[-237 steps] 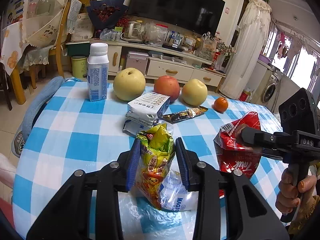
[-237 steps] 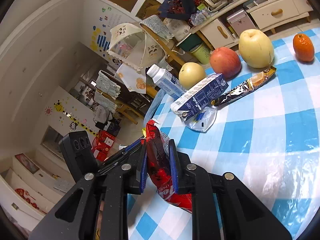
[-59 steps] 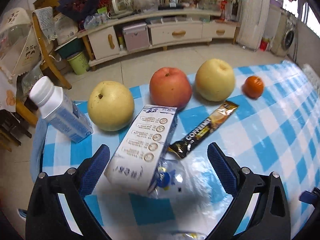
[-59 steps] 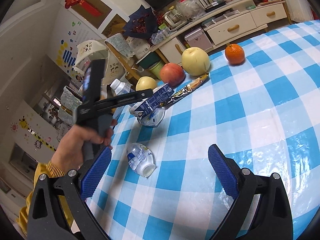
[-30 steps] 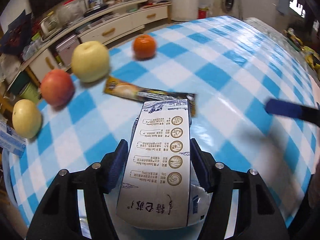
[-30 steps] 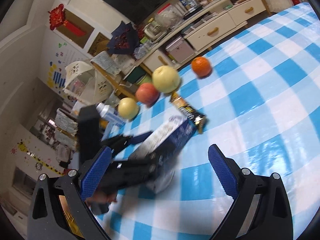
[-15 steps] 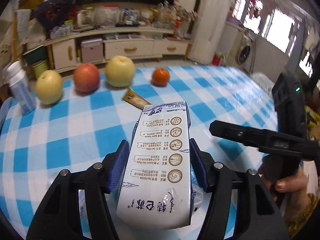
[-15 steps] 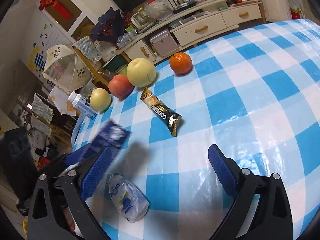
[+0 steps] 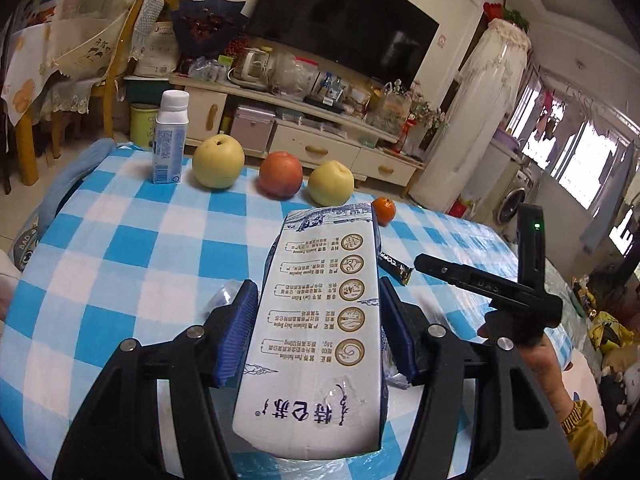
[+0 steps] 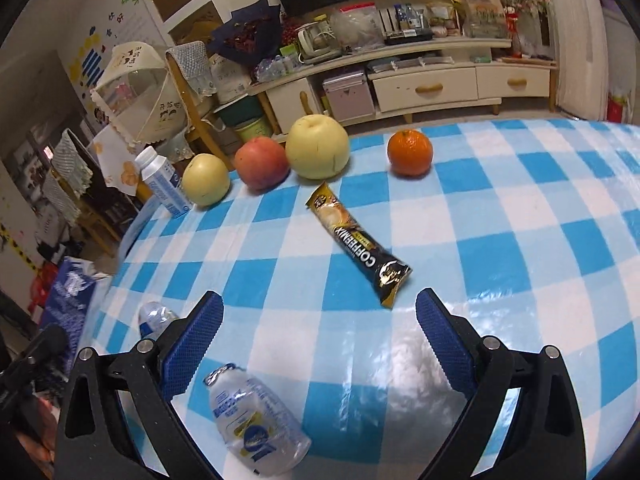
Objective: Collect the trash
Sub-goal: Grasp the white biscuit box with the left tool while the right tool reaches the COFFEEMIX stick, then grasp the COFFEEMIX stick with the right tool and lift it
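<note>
Since half a second before, the left gripper (image 9: 318, 330) had swung back toward the fruit, jaws clamped on the milk carton (image 9: 320, 332), carrying it off. The right gripper (image 10: 318, 338), jaws wide and empty, faced the coffee sachet (image 10: 358, 244) just ahead, probably next.

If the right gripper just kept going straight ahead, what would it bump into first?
Probably the coffee sachet: it lies ahead on the tablecloth, its near end between the open right gripper's fingers. Depth is hard to judge through the fisheye.

Dim, warped edges — window daylight, glare on tablecloth (image 10: 420, 360)
</note>
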Available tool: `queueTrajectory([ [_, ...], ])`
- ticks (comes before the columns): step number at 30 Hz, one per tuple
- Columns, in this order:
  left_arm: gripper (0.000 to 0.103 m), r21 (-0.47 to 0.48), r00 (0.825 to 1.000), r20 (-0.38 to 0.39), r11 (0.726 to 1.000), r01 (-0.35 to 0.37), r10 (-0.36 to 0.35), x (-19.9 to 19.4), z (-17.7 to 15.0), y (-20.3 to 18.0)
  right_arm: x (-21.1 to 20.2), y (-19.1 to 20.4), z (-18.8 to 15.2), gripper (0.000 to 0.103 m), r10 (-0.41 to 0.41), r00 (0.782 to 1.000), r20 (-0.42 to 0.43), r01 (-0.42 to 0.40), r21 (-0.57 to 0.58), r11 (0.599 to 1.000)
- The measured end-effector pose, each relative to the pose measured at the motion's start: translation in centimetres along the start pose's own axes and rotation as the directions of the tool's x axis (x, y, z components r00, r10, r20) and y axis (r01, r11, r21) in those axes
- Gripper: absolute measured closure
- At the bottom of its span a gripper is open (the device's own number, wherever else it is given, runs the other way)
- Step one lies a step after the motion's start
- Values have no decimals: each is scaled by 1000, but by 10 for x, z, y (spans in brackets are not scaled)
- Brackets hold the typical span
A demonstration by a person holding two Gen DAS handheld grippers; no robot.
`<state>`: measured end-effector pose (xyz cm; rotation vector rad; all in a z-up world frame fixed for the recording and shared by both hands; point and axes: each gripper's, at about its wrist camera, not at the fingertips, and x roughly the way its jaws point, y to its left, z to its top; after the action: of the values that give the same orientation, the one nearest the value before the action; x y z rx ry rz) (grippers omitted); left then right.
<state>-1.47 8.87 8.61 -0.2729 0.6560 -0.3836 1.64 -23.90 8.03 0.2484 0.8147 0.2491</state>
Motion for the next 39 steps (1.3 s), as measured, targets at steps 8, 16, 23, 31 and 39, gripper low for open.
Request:
queueTrajectory([
  [8,41,-18,1000,-6,1000,-9,9,8,-11,31,41,-11,9,22,-103,993,-54,103,-10,995],
  [16,41,-45,999,-46,999,4,-6,14,-18,51,73,-9,18,33,-188,978,-92,178,-114,978],
  [23,41,-52,998,-64,999,-14,11,17,-20,64,88,-12,18,48,-212,971,-107,193,-158,968],
  [31,41,-39,996,-83,999,-31,28,18,-23,67,90,-5,12,68,-246,965,-88,222,-221,950],
  [39,41,-32,996,-79,999,-41,38,16,-21,70,84,0,6,81,-252,964,-83,226,-238,945],
])
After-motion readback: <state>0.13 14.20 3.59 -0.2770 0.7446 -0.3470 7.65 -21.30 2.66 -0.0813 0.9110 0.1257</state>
